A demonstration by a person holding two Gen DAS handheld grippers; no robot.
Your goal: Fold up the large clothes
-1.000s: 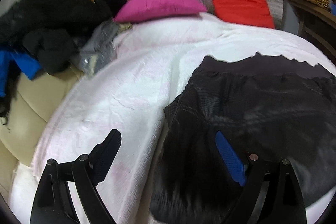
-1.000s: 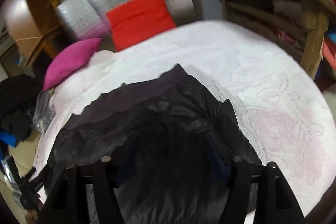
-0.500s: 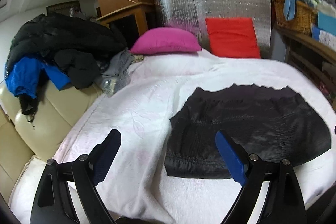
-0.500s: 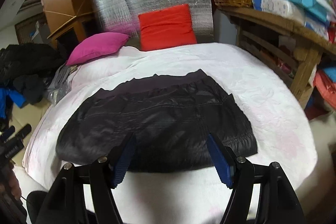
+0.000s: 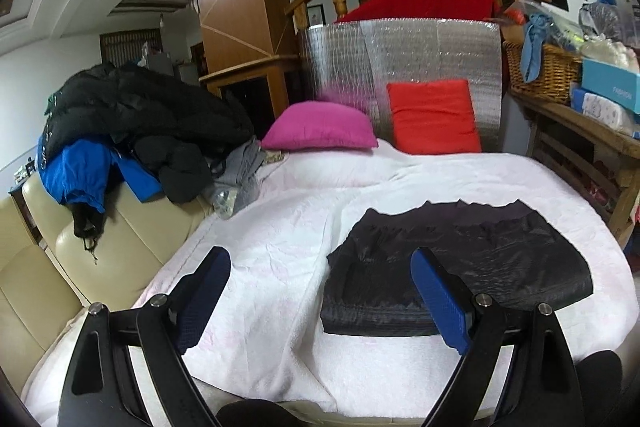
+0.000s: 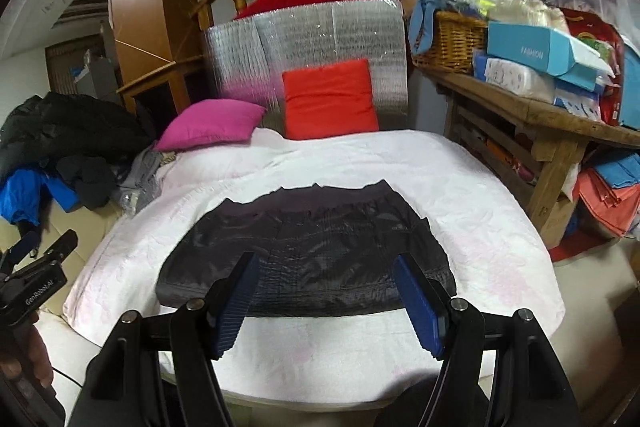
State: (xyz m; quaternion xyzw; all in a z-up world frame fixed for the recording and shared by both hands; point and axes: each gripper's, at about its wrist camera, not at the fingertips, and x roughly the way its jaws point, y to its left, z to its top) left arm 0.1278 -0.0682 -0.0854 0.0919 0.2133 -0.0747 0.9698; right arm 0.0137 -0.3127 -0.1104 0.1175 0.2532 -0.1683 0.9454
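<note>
Both grippers pulled back and up since second ago; far more of room in view. Left gripper point(image 5: 320, 301) spread wide, nothing between pads. Right gripper point(image 6: 326, 301) spread, nothing pinched. Folded black garment point(image 6: 304, 259) lies flat on white blanket point(image 6: 480, 211), apart from both grippers. Near edge of blanket cut off behind gripper frames. Clothes pile point(image 5: 132, 131) on sofa a dark jumble, separate items hard to tell.

Both wrist views face bed point(image 5: 280, 227), raised, overlapping.
</note>
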